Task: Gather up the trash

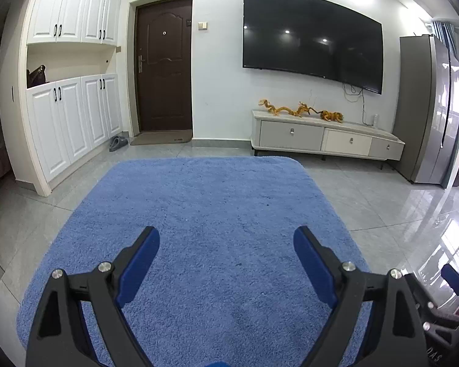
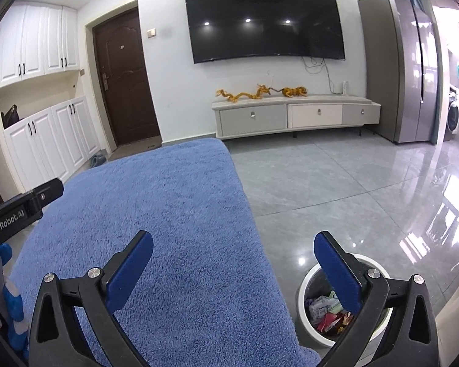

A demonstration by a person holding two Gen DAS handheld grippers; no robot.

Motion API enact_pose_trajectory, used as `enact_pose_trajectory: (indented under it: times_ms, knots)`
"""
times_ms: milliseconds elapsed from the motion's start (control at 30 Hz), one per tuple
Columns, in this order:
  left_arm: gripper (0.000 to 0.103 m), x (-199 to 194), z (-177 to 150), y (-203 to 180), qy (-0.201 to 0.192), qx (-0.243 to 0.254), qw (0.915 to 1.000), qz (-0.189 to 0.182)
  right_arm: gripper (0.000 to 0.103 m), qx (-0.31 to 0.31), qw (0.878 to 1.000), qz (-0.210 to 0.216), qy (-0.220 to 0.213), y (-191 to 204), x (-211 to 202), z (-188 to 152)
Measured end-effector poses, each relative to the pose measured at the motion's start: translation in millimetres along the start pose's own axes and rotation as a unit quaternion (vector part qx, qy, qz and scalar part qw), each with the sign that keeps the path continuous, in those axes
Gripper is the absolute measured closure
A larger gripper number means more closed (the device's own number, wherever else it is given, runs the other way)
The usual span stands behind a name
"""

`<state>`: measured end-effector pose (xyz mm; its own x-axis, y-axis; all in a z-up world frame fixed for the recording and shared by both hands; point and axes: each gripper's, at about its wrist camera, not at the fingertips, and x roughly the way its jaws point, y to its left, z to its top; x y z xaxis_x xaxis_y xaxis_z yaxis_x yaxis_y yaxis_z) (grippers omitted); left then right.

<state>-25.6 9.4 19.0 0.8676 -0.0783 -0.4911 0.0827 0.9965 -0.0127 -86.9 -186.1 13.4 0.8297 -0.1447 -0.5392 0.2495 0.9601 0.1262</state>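
A blue fluffy rug [image 1: 199, 229] covers the surface below both grippers; it also shows in the right wrist view [image 2: 174, 214]. No loose trash shows on it. My left gripper [image 1: 226, 241] is open and empty above the rug. My right gripper [image 2: 234, 246] is open and empty over the rug's right edge. A round white-rimmed trash bin [image 2: 306, 315] stands on the floor at the lower right, partly behind my right finger [image 2: 336, 275]. It holds several crumpled wrappers [image 2: 327, 309]. The left gripper's body [image 2: 21, 205] shows at the left edge of the right wrist view.
Grey glossy floor tiles [image 2: 352, 183] lie to the right of the rug. A low TV cabinet [image 1: 324, 137] with a wall TV [image 1: 312, 36] stands ahead. White cupboards [image 1: 70, 122] and a dark door [image 1: 165, 67] are at the left, a grey fridge [image 1: 428, 107] at the right.
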Motion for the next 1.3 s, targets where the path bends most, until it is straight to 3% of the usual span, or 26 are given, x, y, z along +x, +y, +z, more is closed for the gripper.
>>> enact_pose_trajectory:
  times_ms: [233, 1300]
  knots:
    - [0.004, -17, -6, 1, -0.014, -0.01, 0.9998, 0.009, 0.0, 0.011, 1.0, -0.014, -0.017, -4, -12, 0]
    - [0.004, -19, -12, -7, -0.002, 0.015, 0.9995, 0.027, 0.0, 0.04, 0.997, -0.072, -0.015, -43, -14, -5]
